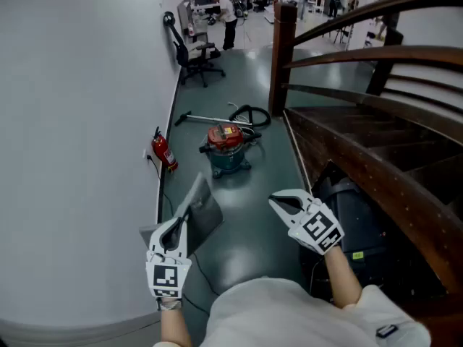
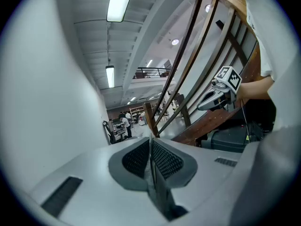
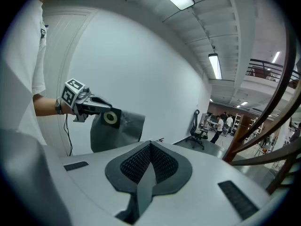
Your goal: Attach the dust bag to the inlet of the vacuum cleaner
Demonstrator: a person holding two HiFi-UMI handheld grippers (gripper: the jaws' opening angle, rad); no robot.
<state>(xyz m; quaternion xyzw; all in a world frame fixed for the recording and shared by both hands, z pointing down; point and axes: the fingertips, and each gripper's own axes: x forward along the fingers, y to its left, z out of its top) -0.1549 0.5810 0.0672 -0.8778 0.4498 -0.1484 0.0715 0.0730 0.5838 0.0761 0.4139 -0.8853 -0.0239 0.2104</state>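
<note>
1. While the vacuum cleaner (image 1: 228,149) stands on the floor well ahead of me, the dust bag (image 1: 204,210) hangs in the air from my left gripper (image 1: 181,219), whose jaws are clamped on a thin edge of it. My right gripper (image 1: 278,202) is clenched with nothing in it. Risk: the pinch takes only that thin edge, so the bag could slide or swing out on the way over
2. The collar (image 3: 111,117) with its round hole sits just beside the left jaws. If the bag twists in the grip, the hole will not face the inlet when I arrive. I cannot make out the inlet from here, so the side to approach from is a guess
3. The hose (image 1: 252,114) and wand (image 1: 206,118) lie on the floor just behind the cleaner. A careless reach could snag the bag on them
4. The right jaws must open before they can steady anything. Pushing the bag on one-handed may simply shove the cleaner away, if its base rolls
5. The passage is narrow, with the fire extinguisher (image 1: 164,152) on the left and the stairs (image 1: 362,157) on the right. A wide swing could brush the bag on either
</note>
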